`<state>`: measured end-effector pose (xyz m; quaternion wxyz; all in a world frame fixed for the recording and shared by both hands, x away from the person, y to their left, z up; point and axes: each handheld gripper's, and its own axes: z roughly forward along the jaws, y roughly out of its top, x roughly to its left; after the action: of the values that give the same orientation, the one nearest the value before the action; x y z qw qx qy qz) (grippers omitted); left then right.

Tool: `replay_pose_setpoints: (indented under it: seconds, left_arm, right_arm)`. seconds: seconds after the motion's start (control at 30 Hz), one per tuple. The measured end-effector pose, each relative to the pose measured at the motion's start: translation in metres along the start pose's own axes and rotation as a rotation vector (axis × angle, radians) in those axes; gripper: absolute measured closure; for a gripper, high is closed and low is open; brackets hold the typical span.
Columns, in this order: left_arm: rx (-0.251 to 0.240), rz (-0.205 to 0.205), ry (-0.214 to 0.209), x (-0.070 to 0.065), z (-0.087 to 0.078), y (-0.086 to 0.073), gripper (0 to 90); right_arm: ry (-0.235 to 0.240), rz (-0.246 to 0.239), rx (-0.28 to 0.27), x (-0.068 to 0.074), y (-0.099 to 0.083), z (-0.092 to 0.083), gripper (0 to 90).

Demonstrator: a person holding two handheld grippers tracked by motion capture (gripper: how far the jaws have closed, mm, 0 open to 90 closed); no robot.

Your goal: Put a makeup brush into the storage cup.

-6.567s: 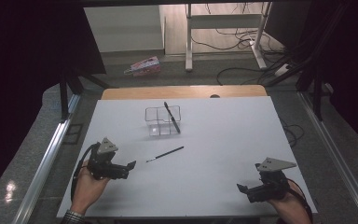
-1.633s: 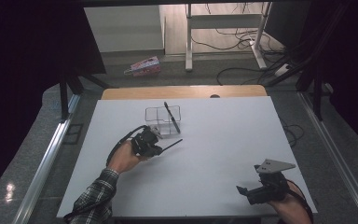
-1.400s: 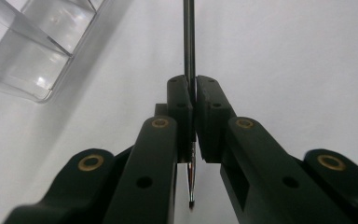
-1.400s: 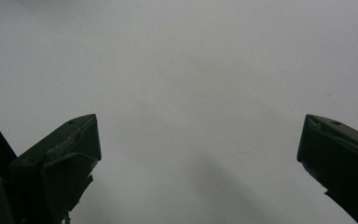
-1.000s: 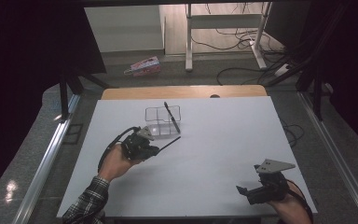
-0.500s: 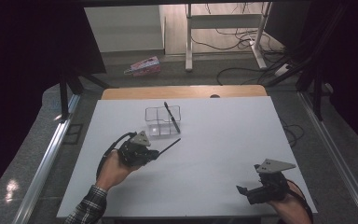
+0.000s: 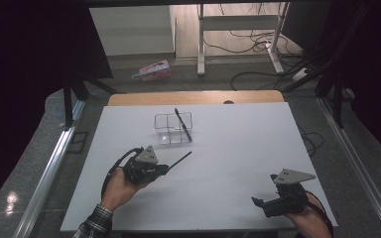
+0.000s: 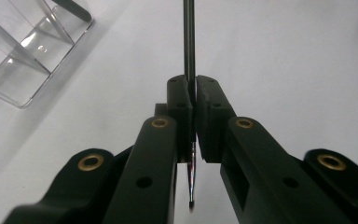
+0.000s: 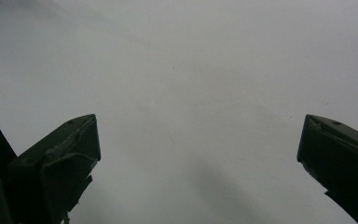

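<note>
left gripper: the black two-jaw left gripper (image 7: 162, 168) sits at the near-left of the white table top (image 7: 238, 148), in the person's left hand (image 7: 118, 186), with a grey three-cornered plate on top and a black cable looping off its back.
left jaws: pressed together on a thin black pen (image 8: 189, 42); in the left gripper view the pads clamp its shaft, and a short glinting end hangs out below them toward the camera.
held pen: in the high view the thin black pen (image 7: 179, 160) sticks out ahead of the jaws, slanting toward the far right. whether it touches the table i cannot tell.
holder: a clear plastic box with compartments (image 7: 171, 128) stands at the middle of the table, beyond the pen's far end and apart from it; in the left gripper view its corner (image 8: 32, 51) shows up-left of the jaws.
second pen: another black pen (image 7: 182, 124) leans in the right-hand part of the clear box, its lower end by the near right corner.
right gripper: the black right gripper (image 7: 259, 202) rests low at the near-right of the table, well apart from the box and both pens.
right jaws: spread wide with bare white table between them, as the right gripper view (image 9: 198, 158) shows.
sleeve: a plaid cuff (image 7: 95, 225) shows at the left wrist.
</note>
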<state>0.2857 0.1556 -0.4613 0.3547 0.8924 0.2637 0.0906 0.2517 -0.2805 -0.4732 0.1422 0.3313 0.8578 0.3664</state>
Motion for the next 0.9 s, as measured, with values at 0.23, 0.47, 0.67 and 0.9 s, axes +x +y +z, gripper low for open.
replay_pose_setpoints:
  seconds: [0.23, 0.47, 0.67, 0.9]
  left_arm:
    - [-0.029, -0.002, -0.007, -0.01, -0.004, -0.005, 85.4]
    - [-0.021, 0.023, 0.008, -0.022, -0.01, -0.011, 85.4]
    - [-0.026, 0.024, 0.006, -0.029, -0.014, -0.016, 85.4]
    - [-0.028, 0.039, -0.013, -0.038, -0.014, -0.017, 85.4]
  right_arm:
    - [0.003, 0.0, -0.01, 0.0, 0.0, -0.001, 0.0]
    - [0.007, -0.001, -0.016, 0.0, 0.001, -0.001, 0.0]
    - [0.003, -0.007, -0.019, 0.0, 0.001, -0.001, 0.0]
    - [-0.01, -0.008, -0.021, -0.001, 0.002, -0.002, 0.0]
